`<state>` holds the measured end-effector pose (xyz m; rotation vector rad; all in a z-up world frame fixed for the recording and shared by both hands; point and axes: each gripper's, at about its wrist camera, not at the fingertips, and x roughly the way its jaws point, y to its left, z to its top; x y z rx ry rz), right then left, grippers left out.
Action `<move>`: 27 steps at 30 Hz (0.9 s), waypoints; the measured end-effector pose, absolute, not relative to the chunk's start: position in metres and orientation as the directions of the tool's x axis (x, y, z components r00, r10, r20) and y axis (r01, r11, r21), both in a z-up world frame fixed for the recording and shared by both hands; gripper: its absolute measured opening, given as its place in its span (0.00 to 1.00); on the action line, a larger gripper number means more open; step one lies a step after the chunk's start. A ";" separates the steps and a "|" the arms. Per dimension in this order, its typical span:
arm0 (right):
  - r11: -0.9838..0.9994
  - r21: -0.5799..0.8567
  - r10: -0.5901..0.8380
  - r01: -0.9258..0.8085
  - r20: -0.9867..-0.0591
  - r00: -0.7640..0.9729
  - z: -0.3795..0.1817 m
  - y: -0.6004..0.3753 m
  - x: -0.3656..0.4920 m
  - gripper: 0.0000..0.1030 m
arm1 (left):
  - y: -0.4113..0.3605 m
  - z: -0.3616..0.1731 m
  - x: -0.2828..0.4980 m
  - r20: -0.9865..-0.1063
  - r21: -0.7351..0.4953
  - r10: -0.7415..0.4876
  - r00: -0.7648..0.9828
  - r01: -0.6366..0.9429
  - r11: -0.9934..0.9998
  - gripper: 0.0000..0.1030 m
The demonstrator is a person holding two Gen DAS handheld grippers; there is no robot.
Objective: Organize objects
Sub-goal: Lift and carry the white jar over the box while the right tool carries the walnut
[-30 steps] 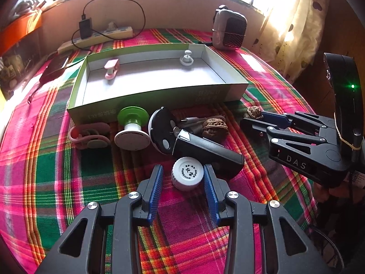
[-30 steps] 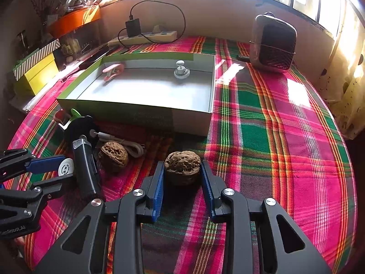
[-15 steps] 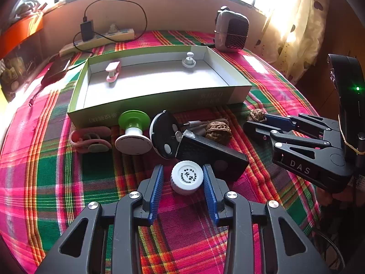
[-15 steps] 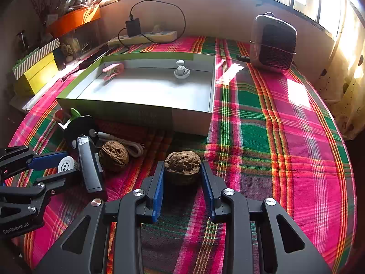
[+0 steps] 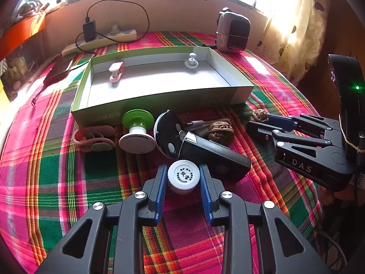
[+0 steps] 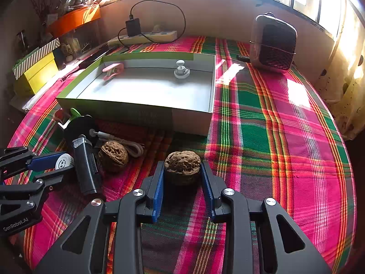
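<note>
While its jaws have just been closing, left claw clamps white cap (print illegible) on tabletop; right claw, marked "DAS", grips walnut before green box.

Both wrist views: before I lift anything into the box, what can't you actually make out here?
- Print on the white cap: too small to read, left view.
- Underside of the walnut between the right tool's pads: hidden in shadow, right view.
- Cable behind the black device: mostly covered, left view.
- Box front-wall lettering: blurred.
</note>
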<state>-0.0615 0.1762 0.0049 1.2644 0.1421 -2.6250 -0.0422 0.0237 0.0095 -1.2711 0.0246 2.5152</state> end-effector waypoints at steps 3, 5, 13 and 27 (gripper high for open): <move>-0.970 0.009 -0.158 0.242 -0.781 -0.604 0.005 0.176 -0.061 0.31 | 0.023 0.010 -0.042 -0.787 -0.129 0.276 -0.551 -0.292 -0.948 0.25; -0.970 0.008 -0.158 0.242 -0.781 -0.604 0.005 0.176 -0.061 0.31 | 0.023 0.010 -0.042 -0.787 -0.128 0.276 -0.551 -0.293 -0.948 0.25; -0.971 0.011 -0.159 0.241 -0.780 -0.605 0.005 0.177 -0.061 0.31 | 0.023 0.009 -0.041 -0.789 -0.122 0.273 -0.550 -0.295 -0.948 0.25; -0.969 0.009 -0.166 0.246 -0.763 -0.625 0.019 0.178 -0.060 0.31 | 0.020 0.030 -0.034 -0.767 -0.114 0.278 -0.579 -0.303 -0.946 0.25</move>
